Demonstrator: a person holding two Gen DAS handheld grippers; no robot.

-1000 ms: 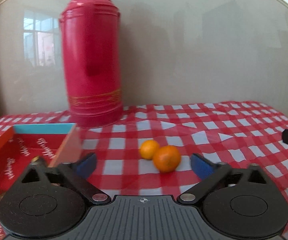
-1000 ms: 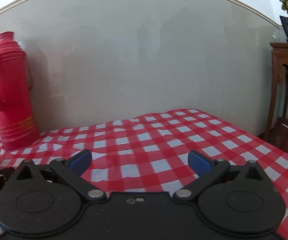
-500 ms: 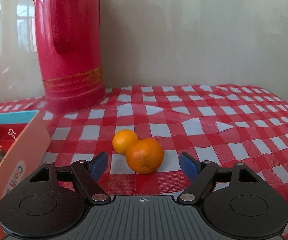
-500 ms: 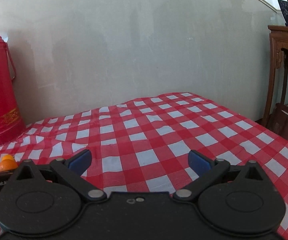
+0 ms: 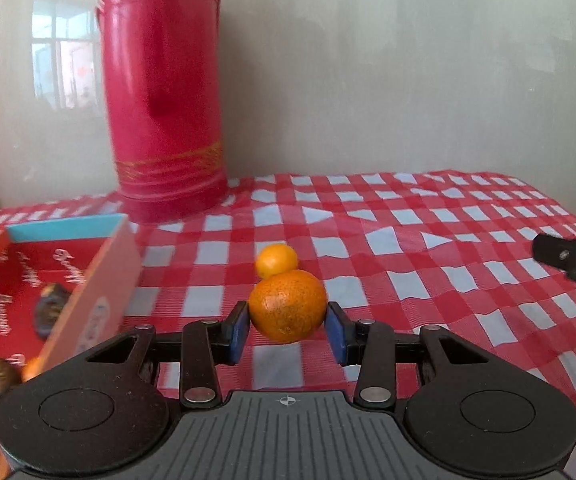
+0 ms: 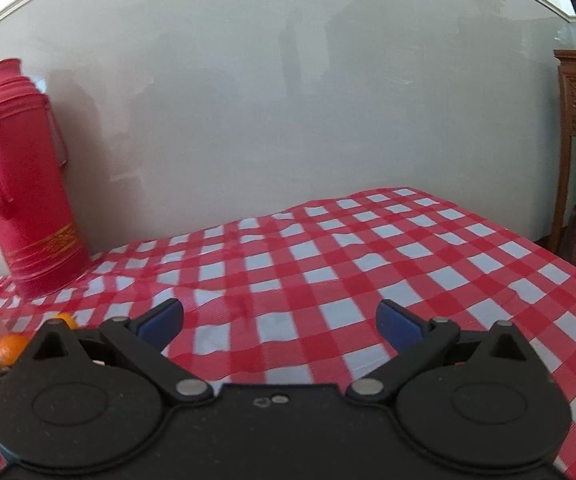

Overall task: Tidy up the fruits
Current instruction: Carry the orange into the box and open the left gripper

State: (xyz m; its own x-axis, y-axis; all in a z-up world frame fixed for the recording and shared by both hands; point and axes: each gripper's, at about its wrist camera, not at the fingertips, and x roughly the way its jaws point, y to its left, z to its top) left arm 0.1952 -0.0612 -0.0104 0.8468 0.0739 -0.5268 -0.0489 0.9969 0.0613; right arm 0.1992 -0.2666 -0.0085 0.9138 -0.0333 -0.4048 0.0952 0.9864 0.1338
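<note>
Half a second ago the left gripper was standing wide with its blue pads on either side of the big orange; now the jaws are pressing in on that fruit, one pad touching each flank, and the box is showing more of its inside at the left.

That orange is sitting squarely between the pads, at the middle of the left view, above the checked cloth; whether it is resting on the cloth or riding just off it I cannot tell. A small orange is lying just behind it, the two overlapping from this angle, so contact is unclear. In the right view both fruits are showing small at the far left, the big orange nearer the camera and the small orange beyond it.

To the left, the box's peach-coloured wall is standing near the left pad, with dark and brown items, too blurred to name, lying on its red floor. A red flask is standing upright at the back against the wall. Open cloth is stretching to the right, where the black tip of the right gripper is poking in at the frame edge.

In its own view the right gripper is standing wide apart, gripping nothing, over bare cloth.
</note>
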